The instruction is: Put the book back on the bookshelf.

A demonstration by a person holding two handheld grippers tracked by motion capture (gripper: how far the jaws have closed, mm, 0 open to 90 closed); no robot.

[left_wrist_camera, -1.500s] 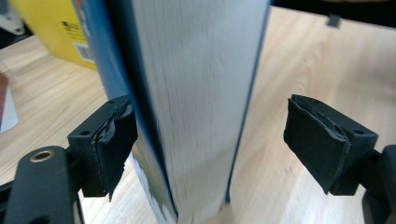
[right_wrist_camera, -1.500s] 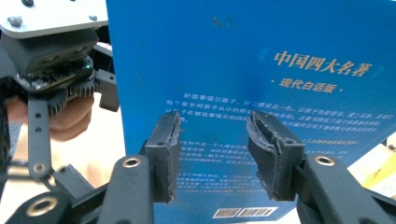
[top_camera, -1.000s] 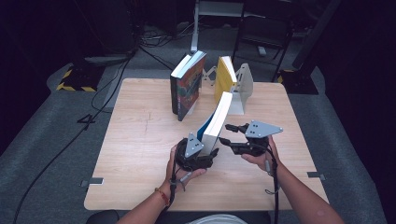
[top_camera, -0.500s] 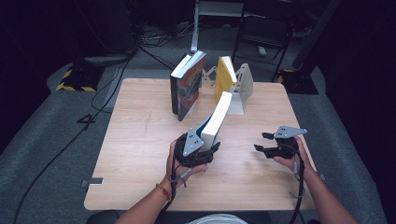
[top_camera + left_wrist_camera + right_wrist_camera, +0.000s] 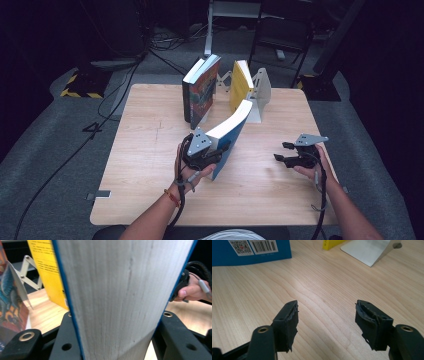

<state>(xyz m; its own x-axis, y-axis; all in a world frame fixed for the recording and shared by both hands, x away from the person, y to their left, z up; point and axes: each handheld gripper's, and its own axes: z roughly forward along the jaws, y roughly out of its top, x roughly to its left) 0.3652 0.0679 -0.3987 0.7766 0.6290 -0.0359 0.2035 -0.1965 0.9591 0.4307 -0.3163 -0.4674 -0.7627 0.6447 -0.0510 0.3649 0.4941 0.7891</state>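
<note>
Blue-covered book (image 5: 231, 131) sits clamped in the left claw (image 5: 216, 152); right claw (image 5: 325, 315) gapes wide, empty.

A: Held book (image 5: 231, 137): blue cover, pale grey-white page edges with fine streaks. Back cover carries a white label, black barcode, QR code with a red spot.

B: Noted. Left tool (image 5: 202, 152): black jaws, grey plate on top. Right tool (image 5: 295, 156): same black, same grey plate, brass-coloured rivets.

A: Standing book (image 5: 200, 92): dark spine, cover painted in teal, orange and red, a dragon-like pattern.

B: Yellow book (image 5: 240, 85): bright yellow cover with small black print. Bookend (image 5: 261, 95): white-grey metal.

A: Bench (image 5: 145, 165): light wood, wavy grain. Floor (image 5: 45, 165): grey carpet; one black-and-yellow striped block (image 5: 80, 86).
</note>
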